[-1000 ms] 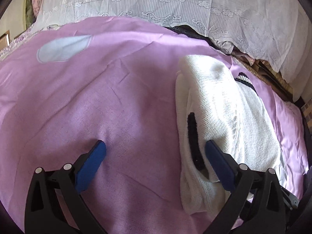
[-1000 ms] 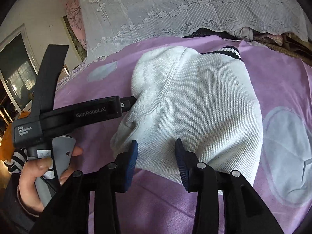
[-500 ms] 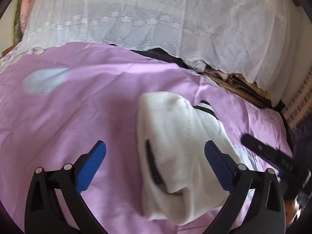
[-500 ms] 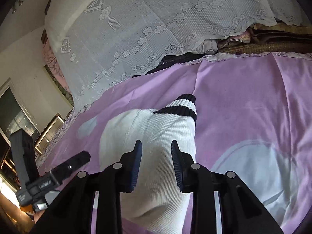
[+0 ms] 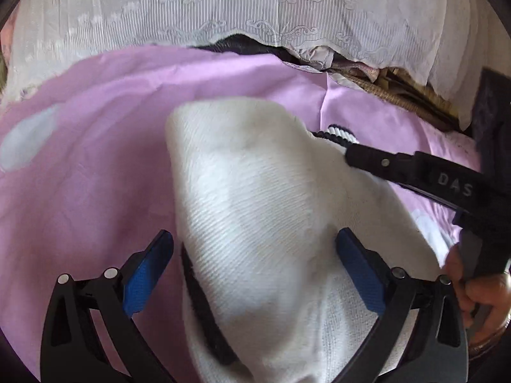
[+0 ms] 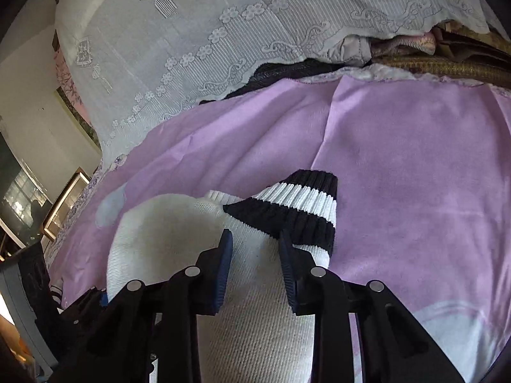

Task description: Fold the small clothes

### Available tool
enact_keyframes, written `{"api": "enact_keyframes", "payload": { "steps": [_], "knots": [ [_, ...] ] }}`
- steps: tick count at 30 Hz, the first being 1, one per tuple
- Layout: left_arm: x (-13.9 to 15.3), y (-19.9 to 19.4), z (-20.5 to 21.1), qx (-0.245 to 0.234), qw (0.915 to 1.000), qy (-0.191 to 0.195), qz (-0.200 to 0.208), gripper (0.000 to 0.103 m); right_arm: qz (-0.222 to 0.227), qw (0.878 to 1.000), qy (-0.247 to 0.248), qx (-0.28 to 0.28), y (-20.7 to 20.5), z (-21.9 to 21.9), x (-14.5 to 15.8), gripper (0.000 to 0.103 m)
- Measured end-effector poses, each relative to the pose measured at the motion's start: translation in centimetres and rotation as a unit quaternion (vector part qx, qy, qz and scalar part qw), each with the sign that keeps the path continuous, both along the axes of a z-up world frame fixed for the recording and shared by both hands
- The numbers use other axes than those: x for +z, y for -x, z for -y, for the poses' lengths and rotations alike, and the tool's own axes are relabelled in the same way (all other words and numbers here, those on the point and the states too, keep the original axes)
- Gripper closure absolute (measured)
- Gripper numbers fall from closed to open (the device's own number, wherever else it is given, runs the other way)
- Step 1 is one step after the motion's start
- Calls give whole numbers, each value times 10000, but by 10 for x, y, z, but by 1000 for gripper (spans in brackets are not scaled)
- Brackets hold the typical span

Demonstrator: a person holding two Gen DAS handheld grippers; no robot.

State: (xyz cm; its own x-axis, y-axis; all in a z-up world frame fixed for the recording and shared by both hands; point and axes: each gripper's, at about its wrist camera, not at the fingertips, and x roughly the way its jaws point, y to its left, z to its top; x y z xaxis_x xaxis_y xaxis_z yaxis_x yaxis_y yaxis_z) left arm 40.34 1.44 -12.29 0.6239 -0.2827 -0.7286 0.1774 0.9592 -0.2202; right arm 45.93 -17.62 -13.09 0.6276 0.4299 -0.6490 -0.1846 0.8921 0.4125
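Observation:
A folded white knit garment (image 5: 265,210) with a black-and-white striped cuff (image 6: 297,214) lies on the purple bed sheet (image 5: 95,166). My left gripper (image 5: 252,258) is open, its blue pads either side of the garment's near end, just above it. My right gripper (image 6: 254,249) is partly open over the garment just behind the striped cuff; nothing is clamped between its pads. The right gripper's black body (image 5: 424,172) crosses the left wrist view at the right, held by a hand (image 5: 479,290).
A white lace cover (image 5: 255,9) drapes over piled bedding along the far side of the bed. Dark and brown fabrics (image 6: 431,60) show under its edge. A framed picture (image 6: 64,204) and window stand at the left.
The left gripper has moved in closer and lower over the garment. The right gripper has moved forward to the striped cuff, which now lies just beyond its pads.

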Motion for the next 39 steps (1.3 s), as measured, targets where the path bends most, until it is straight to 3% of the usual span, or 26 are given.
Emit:
{"api": "enact_keyframes", "payload": {
  "steps": [3, 7, 13, 15, 19, 22, 25, 30, 39],
  "knots": [
    [-11, -5, -12, 5, 9984, 499, -276, 4, -232, 9987, -438, 152, -15, 10, -9, 74],
    [-11, 2, -6, 35, 9995, 310, -61, 4, -288, 9961, -807, 195, -16, 18, -16, 75],
    [-7, 10, -15, 80, 9986, 528, 33, 4, 87, 9988, -492, 1, 13, 15, 3, 72],
    [-1, 17, -15, 127, 9990, 382, 168, 4, 247, 9987, -436, -21, 27, 16, 11, 70],
    [10, 34, 0, 169, 9972, -356, 641, 4, 383, 9986, -373, -33, 54, 18, 18, 70],
    [13, 41, 6, 166, 9944, -660, 808, 4, 471, 9988, -114, -106, 74, 19, 21, 70],
    [13, 45, 6, 186, 9934, -763, 839, 4, 486, 9987, -13, -146, 93, 21, 20, 70],
    [8, 46, 3, 186, 9946, -752, 686, 4, 301, 9994, 120, -124, 115, 23, 1, 59],
    [2, 57, 2, 152, 9945, -859, 582, 4, -49, 9988, -467, -141, 126, 37, -22, 51]
  ]
}}
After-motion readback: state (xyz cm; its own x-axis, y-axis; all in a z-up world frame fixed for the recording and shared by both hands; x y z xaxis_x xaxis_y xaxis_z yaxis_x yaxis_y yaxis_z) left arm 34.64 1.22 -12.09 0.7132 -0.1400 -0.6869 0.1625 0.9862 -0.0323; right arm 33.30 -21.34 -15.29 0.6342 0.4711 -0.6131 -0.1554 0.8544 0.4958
